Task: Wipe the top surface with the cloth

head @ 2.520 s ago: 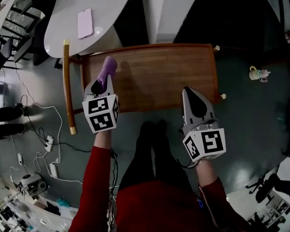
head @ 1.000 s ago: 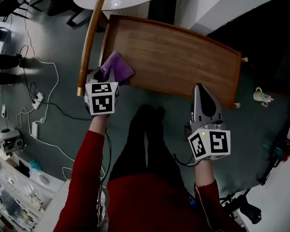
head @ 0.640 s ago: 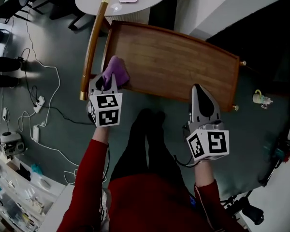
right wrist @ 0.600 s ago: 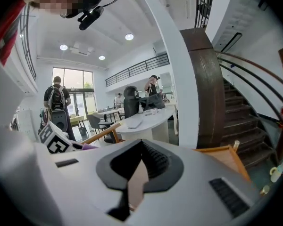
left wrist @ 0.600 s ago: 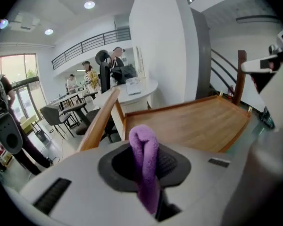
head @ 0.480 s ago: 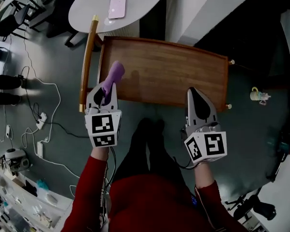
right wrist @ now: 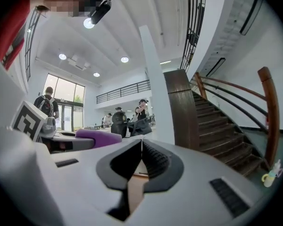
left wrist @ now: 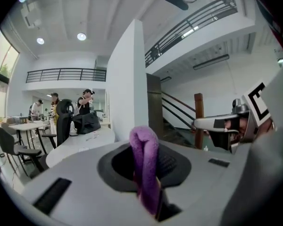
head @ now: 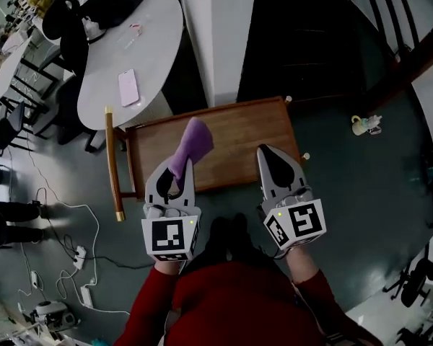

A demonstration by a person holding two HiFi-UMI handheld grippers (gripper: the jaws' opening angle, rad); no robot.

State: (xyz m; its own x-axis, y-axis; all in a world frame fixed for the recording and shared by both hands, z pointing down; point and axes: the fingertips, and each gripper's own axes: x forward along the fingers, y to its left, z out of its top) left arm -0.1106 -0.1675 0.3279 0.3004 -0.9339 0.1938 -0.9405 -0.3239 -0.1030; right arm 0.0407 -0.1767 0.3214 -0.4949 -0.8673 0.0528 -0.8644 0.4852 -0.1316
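Observation:
The purple cloth (head: 191, 144) sticks out of my left gripper (head: 175, 179), which is shut on it and holds it up over the left part of the wooden top (head: 238, 132). In the left gripper view the cloth (left wrist: 145, 166) stands folded between the jaws, clear of any surface. My right gripper (head: 265, 154) is beside it over the top's near right edge, shut with nothing in it; its jaws (right wrist: 141, 144) meet tip to tip. Both grippers point level into the room. The cloth (right wrist: 96, 136) also shows at left in the right gripper view.
The top has a wooden handle rail (head: 113, 166) at its left. Behind it stands a white oval table (head: 141, 42) with a pink phone (head: 128, 87). A dark staircase (head: 325, 27) rises at right, a small toy (head: 364, 125) lies on the floor, and cables (head: 58, 215) trail at left.
Both grippers have risen toward the head camera and closer together. The cloth has come up off the top's near left corner, still in the left gripper.

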